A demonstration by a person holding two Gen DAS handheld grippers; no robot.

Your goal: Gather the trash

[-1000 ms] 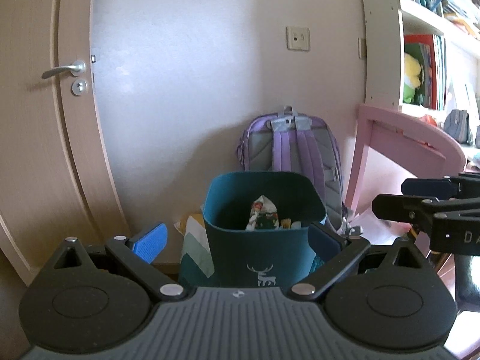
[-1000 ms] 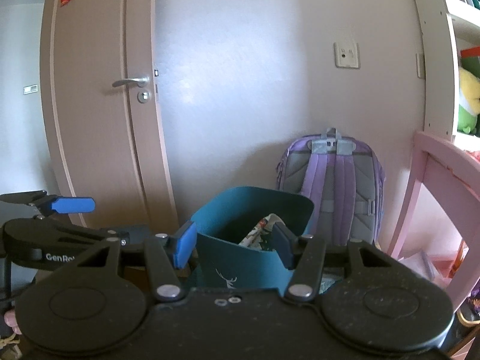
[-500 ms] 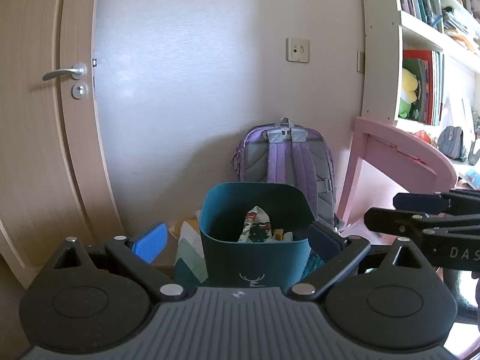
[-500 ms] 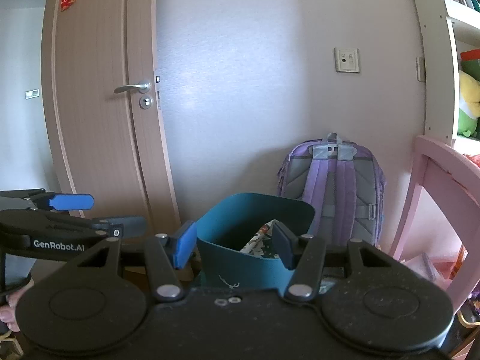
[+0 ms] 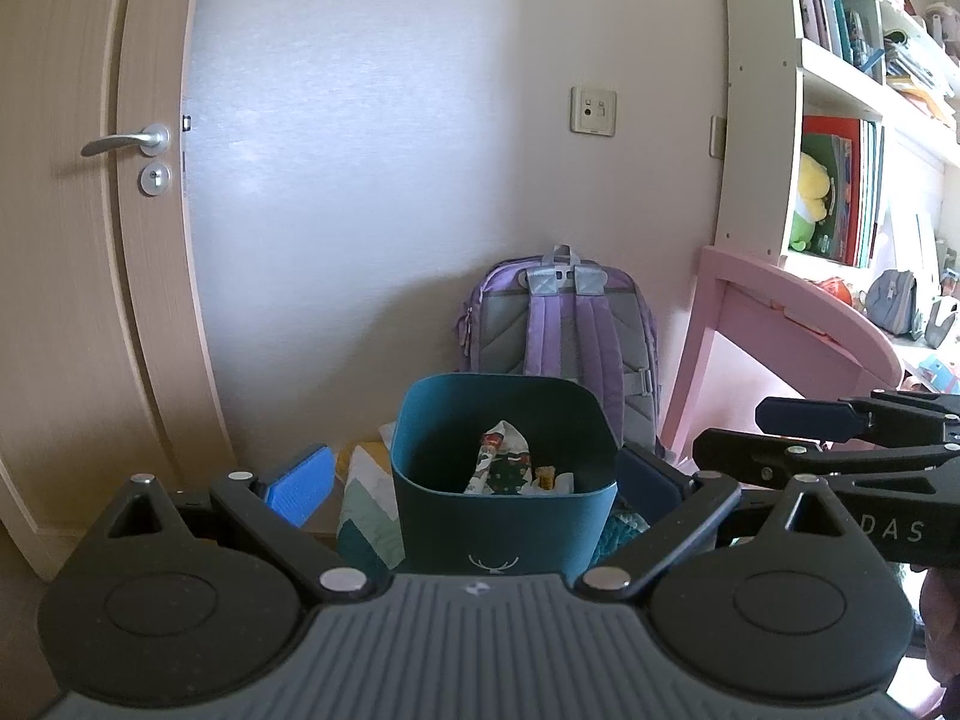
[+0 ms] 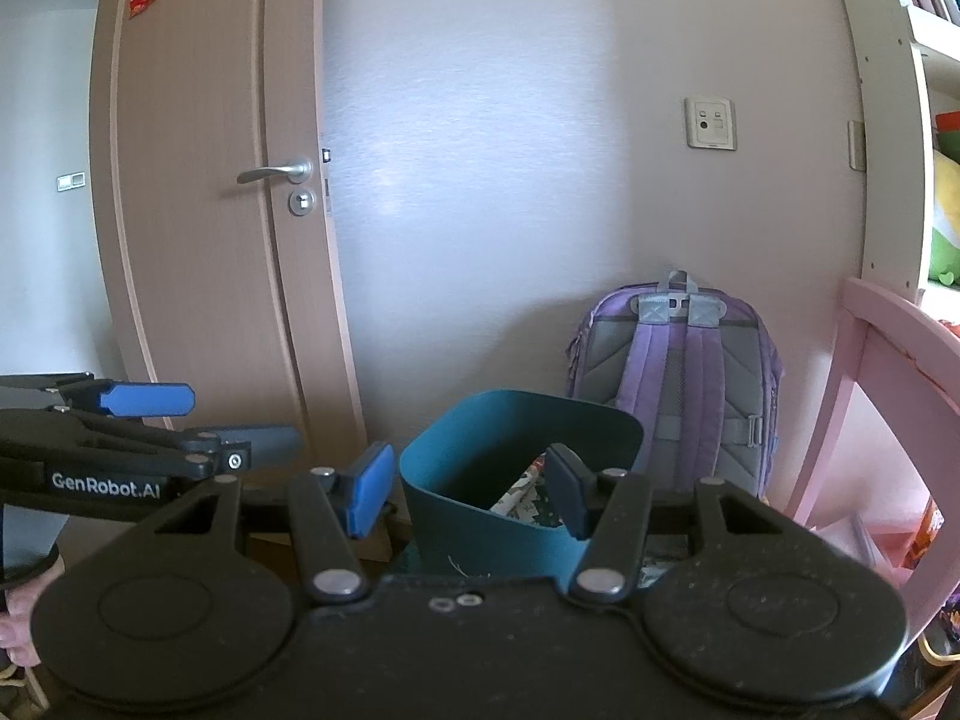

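Both cameras backed off since earlier: teal bin [image 5: 503, 516] smaller, lower in view, more wall above. Left gripper [image 5: 474, 477] spread wide, empty; right gripper [image 6: 467, 489] likewise apart, holding nothing. Crumpled wrappers [image 5: 501, 468] lie inside bin. Purple backpack [image 5: 561, 324] stands far behind bin against wall, pink desk [image 5: 792, 324] right, door [image 6: 198, 210] left

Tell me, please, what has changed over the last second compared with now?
Both grippers pulled back from the teal bin, which looks smaller and lower; more wall and door show. Nothing was gripped or released: left gripper and right gripper remain open. Trash and backpack stayed put.
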